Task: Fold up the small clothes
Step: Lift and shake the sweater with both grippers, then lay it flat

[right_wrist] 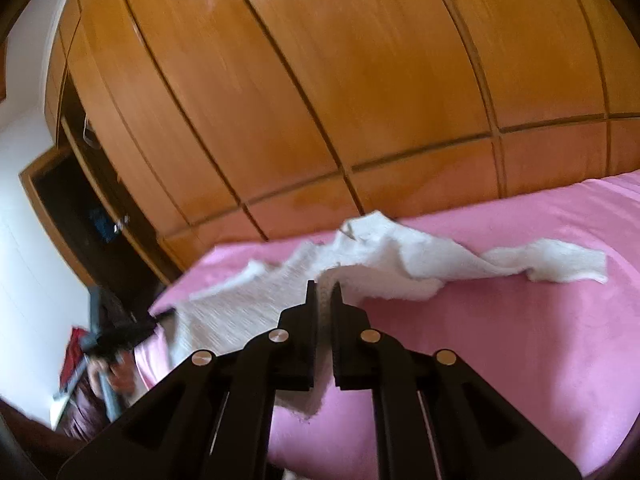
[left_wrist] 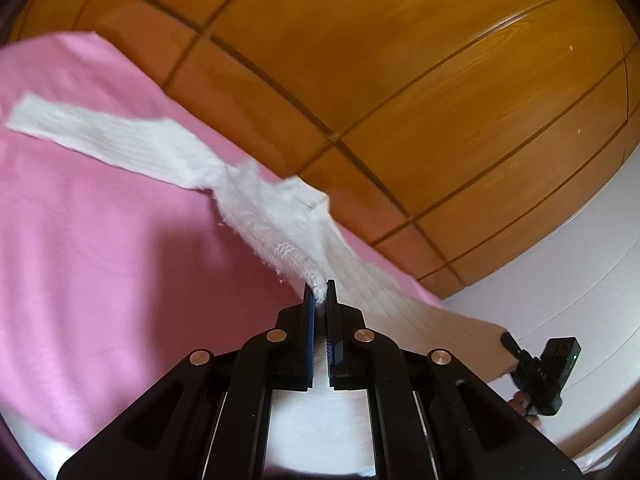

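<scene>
Left gripper (left_wrist: 320, 294): you have it clamped on a tuft of the white garment's (left_wrist: 276, 216) edge.
Right gripper (right_wrist: 325, 294): clamped too, on white knit cloth.
Garment: partly raised off the pink bedspread (left_wrist: 100, 260) — one sleeve trails flat on it, the near part hangs between your two grips.
Done: both holds look secure; no fold shows yet.
Left: carry the held edge over, lay it down, smooth it — then the remaining folds.
Backdrop: wooden wardrobe (right_wrist: 320, 100).

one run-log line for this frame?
stage: lifting | left gripper: shut on white garment | right gripper: shut on garment | under it: pink sheet
</scene>
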A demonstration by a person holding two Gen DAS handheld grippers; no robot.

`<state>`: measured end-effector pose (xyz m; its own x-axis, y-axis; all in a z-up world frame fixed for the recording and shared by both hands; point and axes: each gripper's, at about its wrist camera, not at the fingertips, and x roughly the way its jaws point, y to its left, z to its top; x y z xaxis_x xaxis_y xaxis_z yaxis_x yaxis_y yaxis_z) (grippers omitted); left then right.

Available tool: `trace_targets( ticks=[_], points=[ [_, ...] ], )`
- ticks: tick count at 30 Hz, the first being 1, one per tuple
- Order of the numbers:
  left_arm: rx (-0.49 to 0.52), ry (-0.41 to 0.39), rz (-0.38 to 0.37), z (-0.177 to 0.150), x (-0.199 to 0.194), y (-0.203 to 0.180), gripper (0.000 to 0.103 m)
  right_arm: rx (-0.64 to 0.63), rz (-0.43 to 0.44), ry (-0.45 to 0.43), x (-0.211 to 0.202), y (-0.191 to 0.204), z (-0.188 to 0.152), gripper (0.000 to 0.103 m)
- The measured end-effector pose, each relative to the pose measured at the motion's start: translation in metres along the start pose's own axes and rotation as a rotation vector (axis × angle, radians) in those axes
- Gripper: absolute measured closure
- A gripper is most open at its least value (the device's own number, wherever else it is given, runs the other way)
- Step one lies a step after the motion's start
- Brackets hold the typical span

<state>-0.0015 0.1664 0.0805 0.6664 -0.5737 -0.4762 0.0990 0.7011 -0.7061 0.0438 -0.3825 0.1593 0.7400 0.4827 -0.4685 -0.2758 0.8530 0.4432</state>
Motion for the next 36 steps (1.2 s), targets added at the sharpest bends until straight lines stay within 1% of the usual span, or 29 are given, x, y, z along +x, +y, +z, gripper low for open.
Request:
trace_targets(
  ticks=[2,3,5,6,8,9,10,11,12,13,14,15,16,17,18,19,20,22,23,24,25,26,27,29,32,33,34,35,36],
  points=[
    [0.004,0.025,0.055,-0.009,-0.009,0.006,0.1,-0.009,-0.037,0.068,-0.001,-0.007,-0.021,0.098],
    [-0.007,0.05,0.094,-0.019,-0.014,0.015,0.1,0.002,-0.057,0.135,0.003,-0.015,-0.041,0.098],
    [-0.048,0.105,0.164,-0.041,-0.021,0.037,0.1,0.022,-0.092,0.225,0.011,-0.028,-0.069,0.098],
    [-0.068,0.128,0.195,-0.053,-0.019,0.047,0.1,0.049,-0.111,0.29,0.019,-0.038,-0.09,0.098],
    [-0.077,0.168,0.262,-0.07,-0.006,0.06,0.1,0.097,-0.141,0.382,0.034,-0.055,-0.121,0.098],
    [-0.102,0.195,0.286,-0.079,-0.001,0.069,0.1,0.118,-0.165,0.429,0.042,-0.064,-0.138,0.098],
    [-0.128,0.206,0.292,-0.083,0.005,0.077,0.1,0.131,-0.186,0.457,0.048,-0.071,-0.148,0.097],
    [-0.142,0.204,0.293,-0.088,0.006,0.082,0.1,0.153,-0.2,0.473,0.053,-0.079,-0.155,0.096],
    [-0.151,0.201,0.303,-0.089,0.006,0.084,0.097,0.169,-0.195,0.478,0.058,-0.086,-0.153,0.092],
    [-0.158,0.199,0.303,-0.091,0.003,0.087,0.088,0.176,-0.203,0.472,0.058,-0.089,-0.151,0.089],
    [-0.163,0.198,0.295,-0.093,0.003,0.091,0.082,0.181,-0.227,0.449,0.058,-0.093,-0.146,0.073],
    [-0.173,0.192,0.281,-0.095,-0.003,0.093,0.068,0.192,-0.229,0.427,0.058,-0.096,-0.14,0.056],
    [-0.177,0.187,0.273,-0.097,-0.007,0.094,0.058,0.201,-0.234,0.4,0.058,-0.1,-0.137,0.055],
    [-0.175,0.186,0.267,-0.1,-0.011,0.095,0.056,0.212,-0.242,0.38,0.062,-0.106,-0.131,0.055],
    [-0.166,0.193,0.242,-0.103,-0.009,0.094,0.056,0.218,-0.245,0.378,0.068,-0.111,-0.13,0.055],
    [-0.16,0.202,0.212,-0.106,-0.009,0.093,0.056,0.228,-0.247,0.378,0.076,-0.115,-0.129,0.055],
    [-0.157,0.207,0.2,-0.107,0.001,0.093,0.056,0.24,-0.244,0.384,0.082,-0.118,-0.131,0.055],
    [-0.153,0.185,0.176,-0.113,0.005,0.1,0.056,0.254,-0.222,0.413,0.102,-0.121,-0.135,0.055],
    [-0.162,0.17,0.158,-0.114,0.006,0.103,0.056,0.244,-0.222,0.413,0.108,-0.117,-0.138,0.055],
    [-0.174,0.163,0.136,-0.113,0.016,0.1,0.056,0.226,-0.221,0.407,0.112,-0.112,-0.138,0.056],
    [-0.171,0.171,0.101,-0.112,0.02,0.098,0.069,0.219,-0.21,0.408,0.114,-0.109,-0.138,0.061],
    [-0.145,0.186,0.082,-0.11,0.023,0.092,0.083,0.214,-0.19,0.415,0.118,-0.105,-0.135,0.085],
    [-0.106,0.185,0.096,-0.108,0.029,0.08,0.097,0.2,-0.177,0.429,0.123,-0.101,-0.133,0.095],
    [-0.072,0.188,0.087,-0.102,0.025,0.068,0.098,0.167,-0.186,0.426,0.12,-0.093,-0.131,0.097],
    [-0.061,0.178,0.064,-0.087,-0.004,0.052,0.099,0.157,-0.096,0.373,0.096,-0.08,-0.118,0.098],
    [-0.054,0.179,0.067,-0.083,-0.014,0.047,0.099,0.155,-0.085,0.356,0.09,-0.078,-0.114,0.098],
    [-0.052,0.194,0.089,-0.081,-0.018,0.047,0.099,0.146,-0.087,0.342,0.083,-0.077,-0.111,0.098],
    [-0.043,0.223,0.127,-0.083,-0.017,0.049,0.099,0.126,-0.112,0.349,0.081,-0.078,-0.111,0.098],
    [-0.027,0.249,0.191,-0.087,-0.012,0.053,0.099,0.114,-0.135,0.37,0.084,-0.079,-0.115,0.098]
  ],
)
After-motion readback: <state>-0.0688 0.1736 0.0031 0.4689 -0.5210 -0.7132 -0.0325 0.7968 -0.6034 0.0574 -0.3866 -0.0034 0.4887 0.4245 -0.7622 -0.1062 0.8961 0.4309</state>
